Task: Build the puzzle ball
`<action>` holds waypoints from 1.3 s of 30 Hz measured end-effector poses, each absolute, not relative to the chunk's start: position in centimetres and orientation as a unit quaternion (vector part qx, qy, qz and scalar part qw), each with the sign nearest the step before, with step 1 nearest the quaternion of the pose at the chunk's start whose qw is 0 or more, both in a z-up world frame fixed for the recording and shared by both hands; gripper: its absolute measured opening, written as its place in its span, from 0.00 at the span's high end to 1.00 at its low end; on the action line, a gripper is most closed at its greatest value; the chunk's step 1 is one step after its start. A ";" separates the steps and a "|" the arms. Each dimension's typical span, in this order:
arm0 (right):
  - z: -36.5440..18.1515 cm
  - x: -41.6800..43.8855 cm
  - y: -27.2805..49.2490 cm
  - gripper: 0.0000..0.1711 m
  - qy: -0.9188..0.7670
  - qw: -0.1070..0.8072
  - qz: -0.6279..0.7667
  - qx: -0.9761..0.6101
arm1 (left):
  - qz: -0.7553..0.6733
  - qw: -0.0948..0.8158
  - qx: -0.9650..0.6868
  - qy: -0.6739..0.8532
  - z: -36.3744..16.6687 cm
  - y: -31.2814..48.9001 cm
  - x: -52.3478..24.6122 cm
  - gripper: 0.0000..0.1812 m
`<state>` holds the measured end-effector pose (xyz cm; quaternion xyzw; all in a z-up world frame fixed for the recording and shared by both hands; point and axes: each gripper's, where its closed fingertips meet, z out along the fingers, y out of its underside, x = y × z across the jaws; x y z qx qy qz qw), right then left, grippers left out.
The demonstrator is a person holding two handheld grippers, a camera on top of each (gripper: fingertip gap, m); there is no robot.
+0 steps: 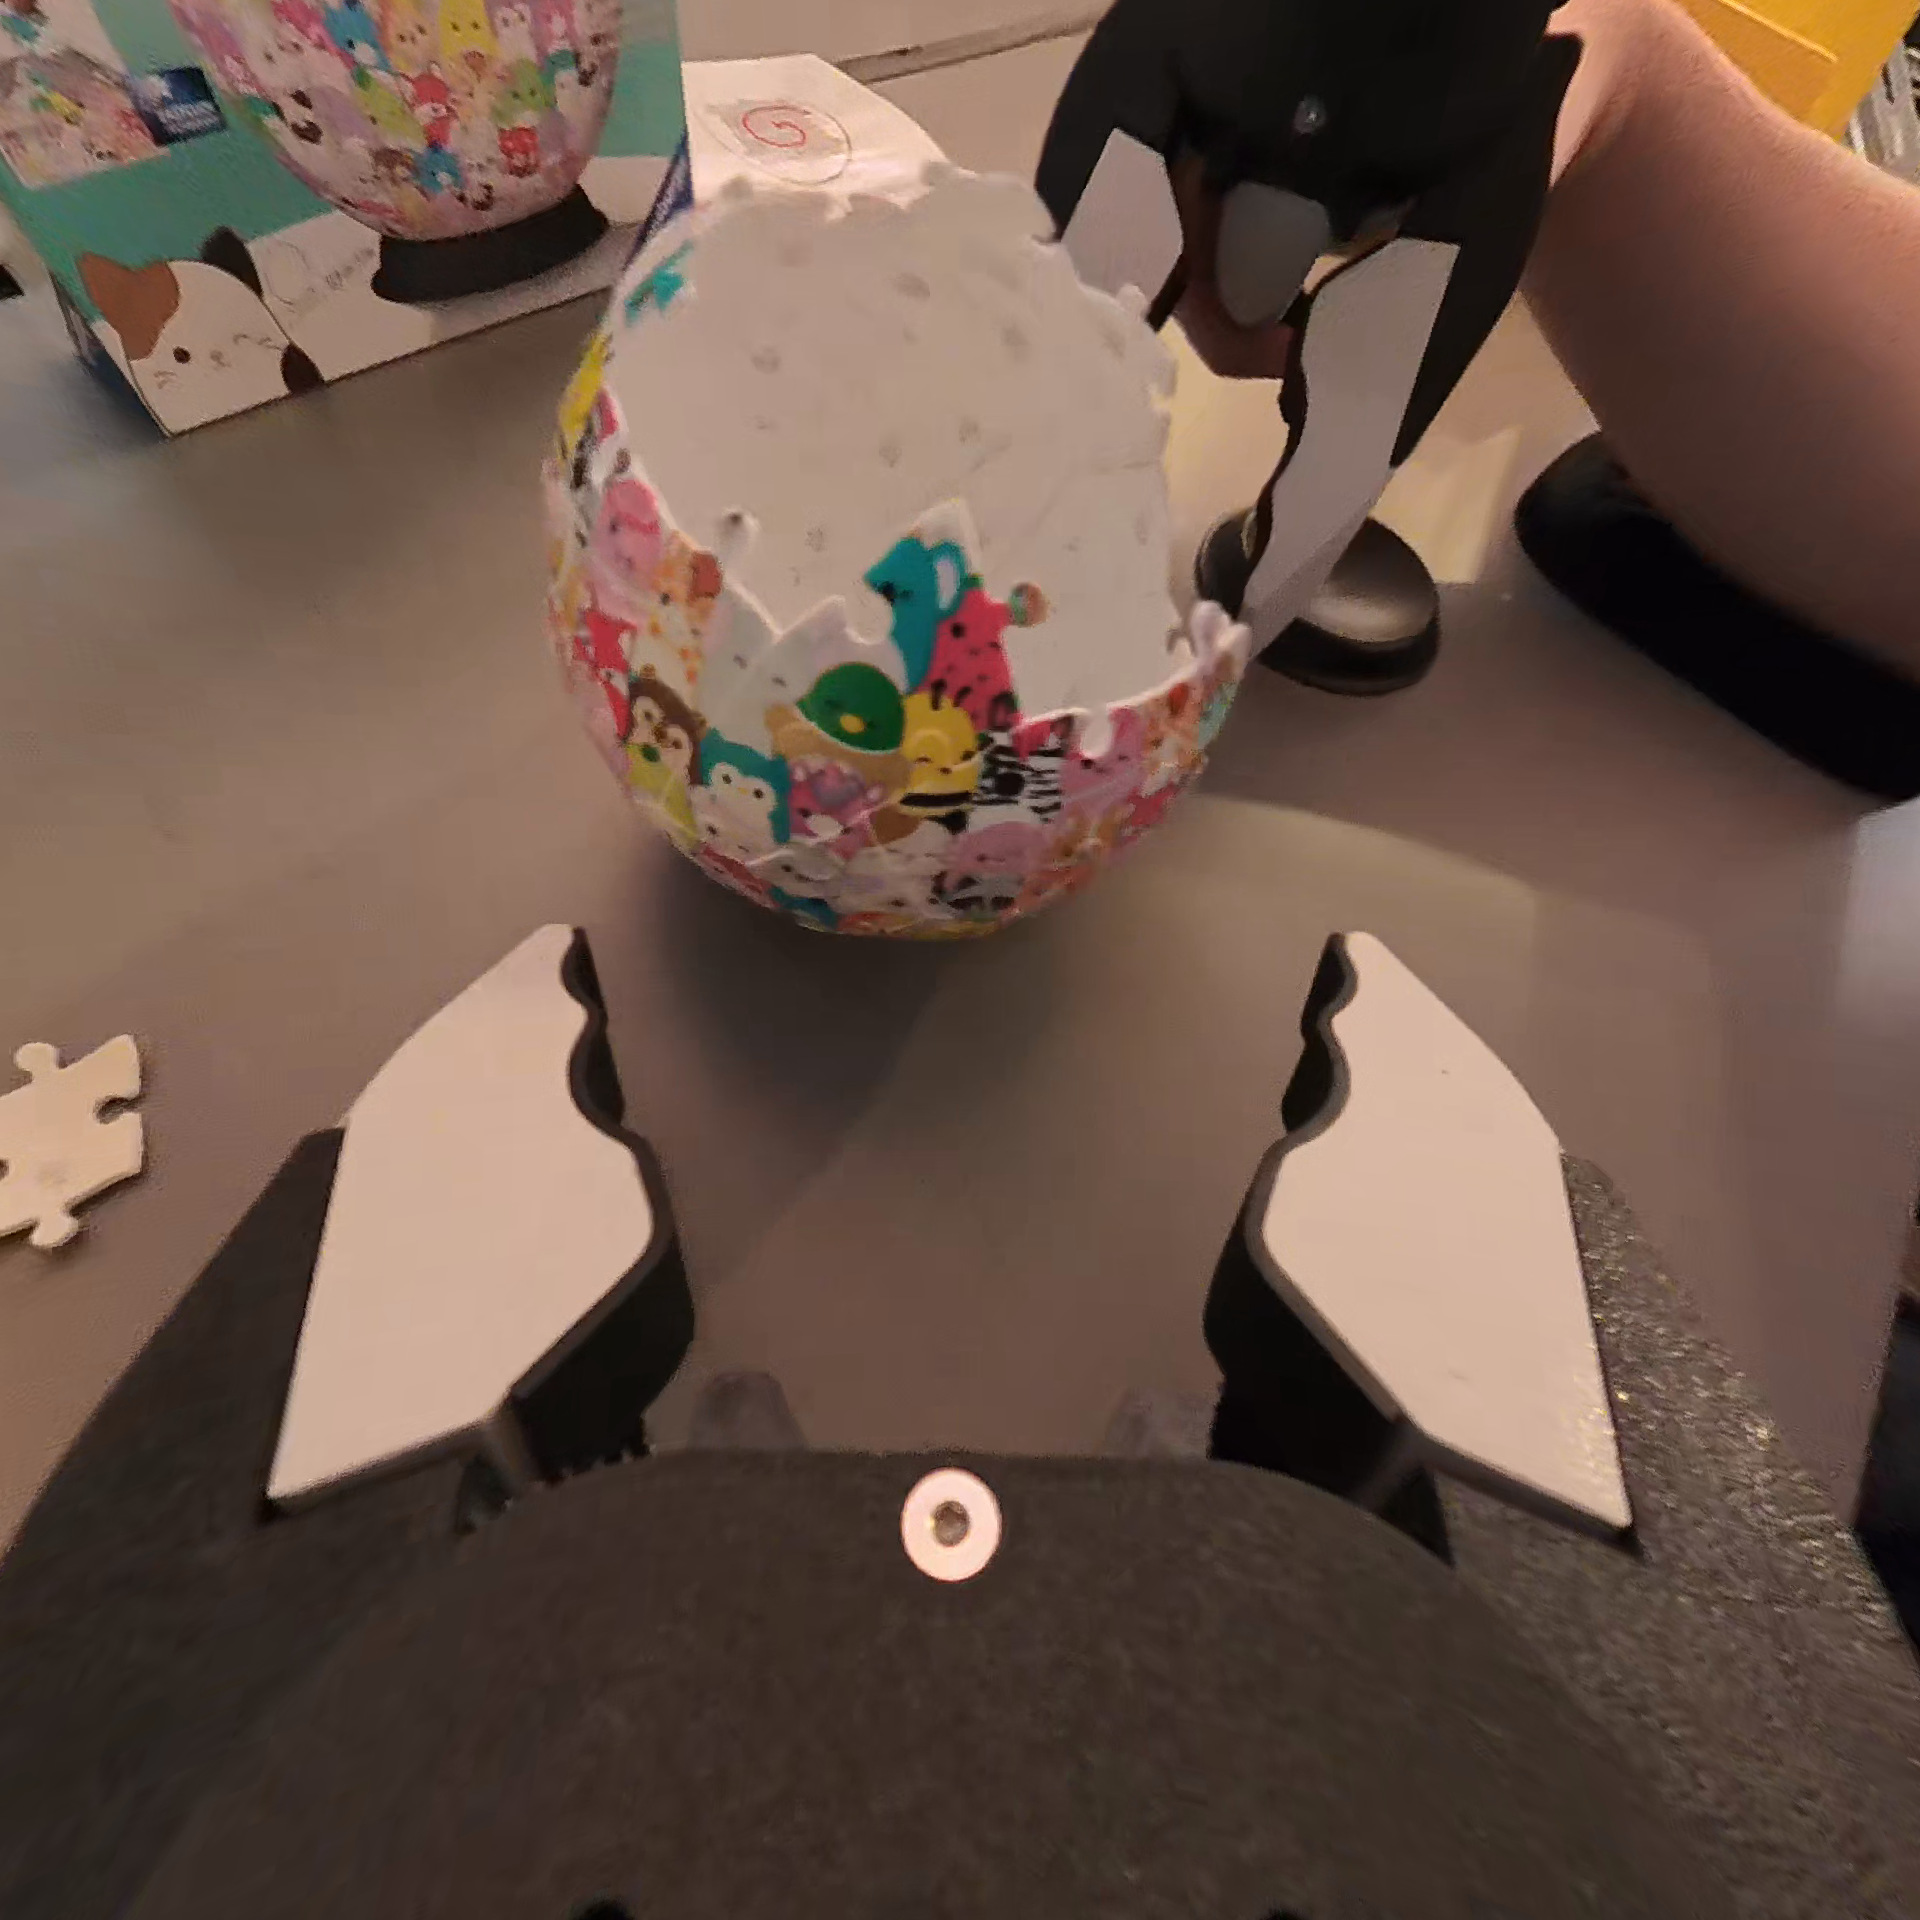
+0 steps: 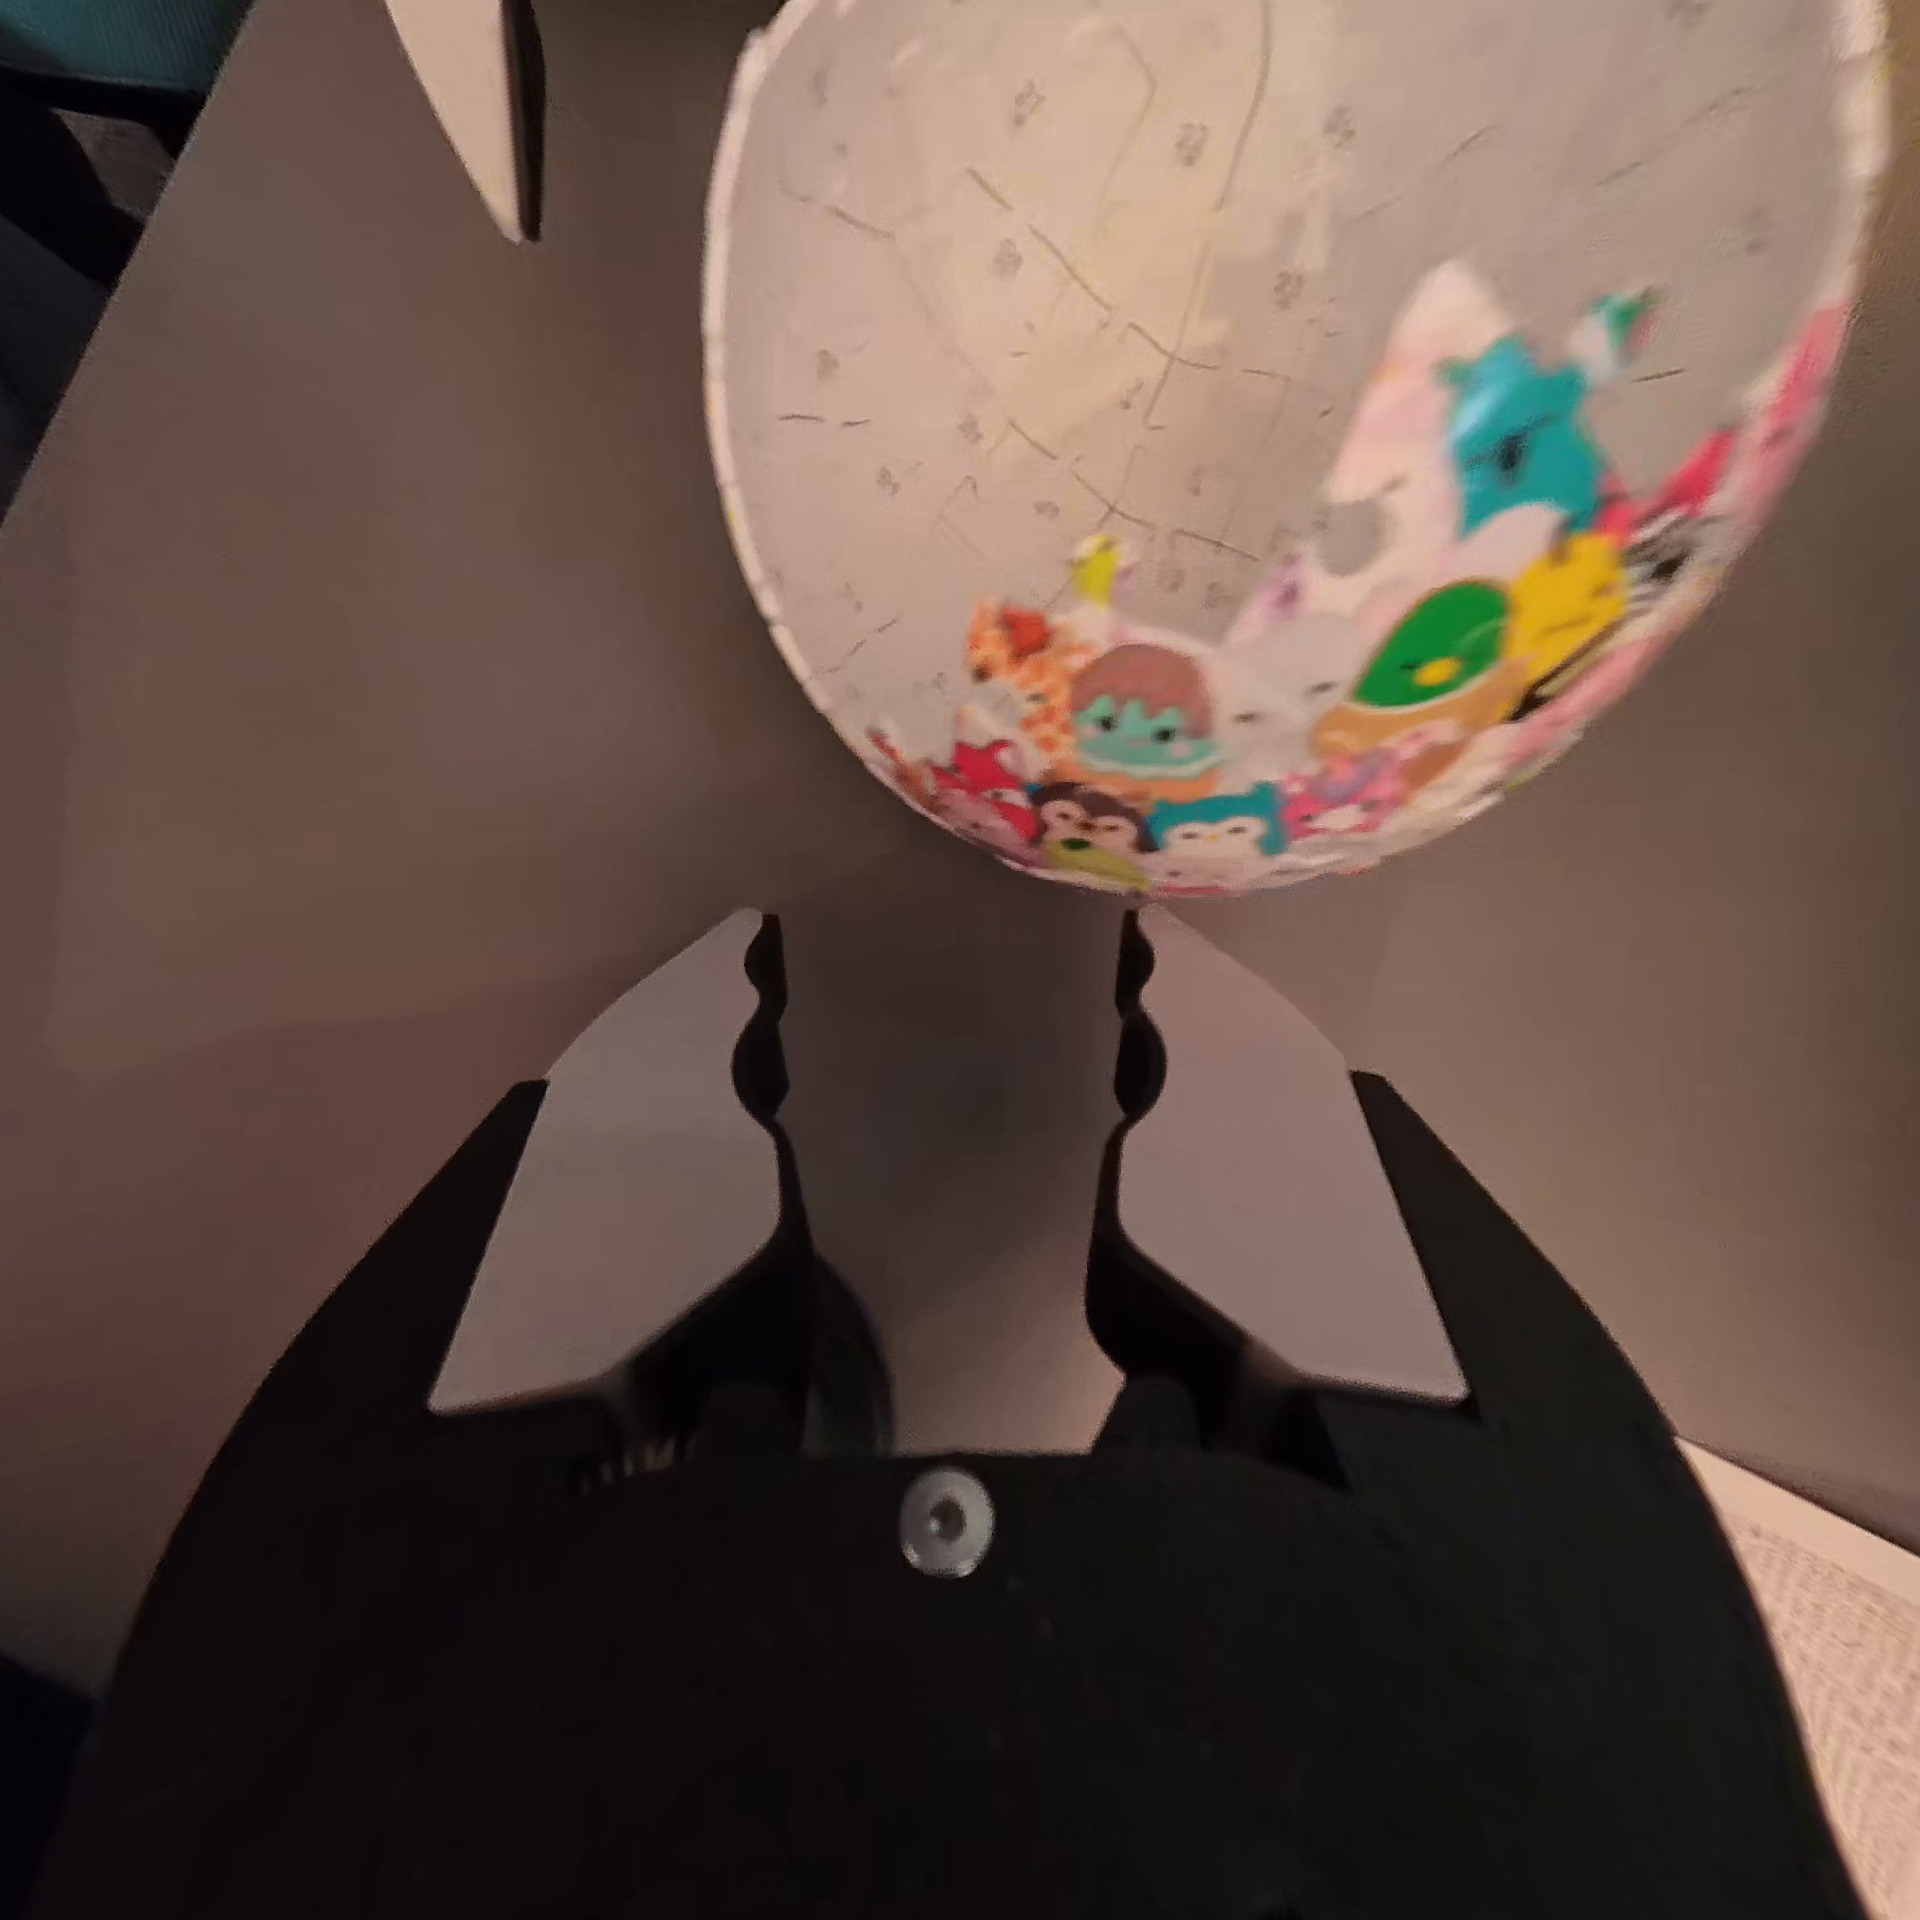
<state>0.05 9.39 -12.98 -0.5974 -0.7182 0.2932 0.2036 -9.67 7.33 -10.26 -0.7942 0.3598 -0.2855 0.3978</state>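
Note:
The part-built puzzle ball point(image 1: 883, 623) rests on the grey table point(image 1: 312, 727), an open shell with a white inside and colourful cartoon animals outside. It is blurred in the right wrist view point(image 2: 1247, 416). My left gripper point(image 1: 956, 940) is open and empty, just short of the ball. My right gripper point(image 2: 948, 925) is open and empty, and its right fingertip point(image 2: 1132, 935) is at the ball's lower edge. In the left wrist view the right gripper point(image 1: 1195, 457) reaches down at the ball's right rim. A loose white puzzle piece point(image 1: 62, 1132) lies at the left.
The puzzle's box point(image 1: 312, 187) stands at the back left with a white sheet point(image 1: 810, 125) beside it. A black stand point(image 1: 1340, 613) sits right of the ball. A person's arm point(image 1: 1714, 312) crosses the right side. A pale sheet point(image 2: 1818, 1662) lies at the lower right. Across from one pair of fingers to the other is roughly 12 cm. My left gripper's tips are some 10 cm from the loose white puzzle piece point(image 1: 62, 1132).

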 end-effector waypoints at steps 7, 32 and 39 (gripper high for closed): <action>-11.6 -1.2 14.5 0.58 -0.696 0.307 0.278 -0.586 | -0.281 0.393 -0.798 0.360 -11.8 8.3 -8.0 0.21; -13.4 -2.1 13.7 0.40 -0.712 0.293 0.228 -0.596 | -0.215 0.374 -0.717 0.548 -13.5 11.8 -8.4 0.29; -13.8 -3.3 14.4 0.34 -0.682 0.303 0.222 -0.627 | -0.223 0.394 -0.714 0.534 -13.1 13.2 -8.1 0.30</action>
